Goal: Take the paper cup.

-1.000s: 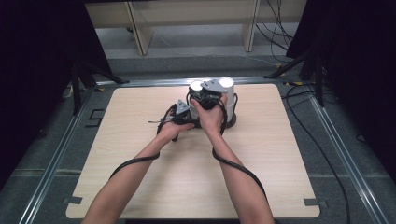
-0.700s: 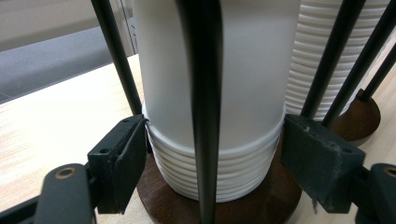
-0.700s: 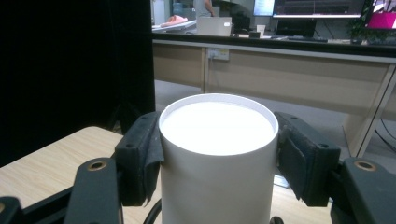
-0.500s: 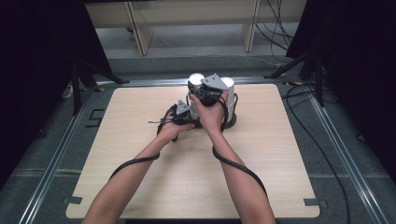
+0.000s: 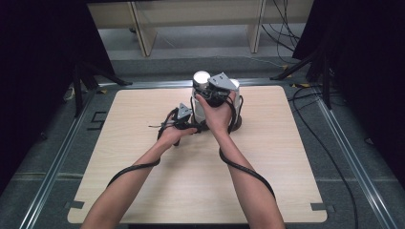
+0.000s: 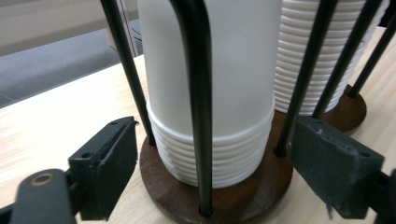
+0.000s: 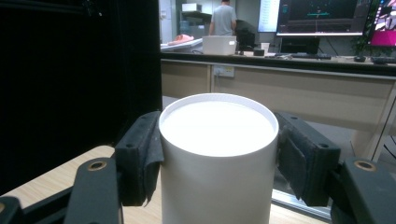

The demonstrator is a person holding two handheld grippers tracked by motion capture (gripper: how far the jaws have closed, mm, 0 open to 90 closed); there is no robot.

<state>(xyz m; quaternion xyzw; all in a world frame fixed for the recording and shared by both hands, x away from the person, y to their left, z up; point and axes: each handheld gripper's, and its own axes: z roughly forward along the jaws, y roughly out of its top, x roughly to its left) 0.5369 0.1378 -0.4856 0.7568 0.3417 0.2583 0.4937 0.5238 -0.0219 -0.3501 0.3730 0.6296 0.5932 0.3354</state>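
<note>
Right hand-held gripper (image 7: 219,154) clamped on upturned white cup (image 7: 218,158). Left hand-held gripper (image 6: 212,172), jaws just widened, straddles cup holder (image 6: 168,186) base, no contact. Holder at surface (image 5: 143,191) 12 o'clock.

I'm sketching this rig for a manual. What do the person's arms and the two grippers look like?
Both forearms are bare, no sleeves or gloves. The left gripper and the right gripper each have two black jaws with dark rubbery pads and a round brass-coloured pivot. In the high view each carries a grey three-cornered plate on a black body, and a thick black cable trails back along each arm.
</note>
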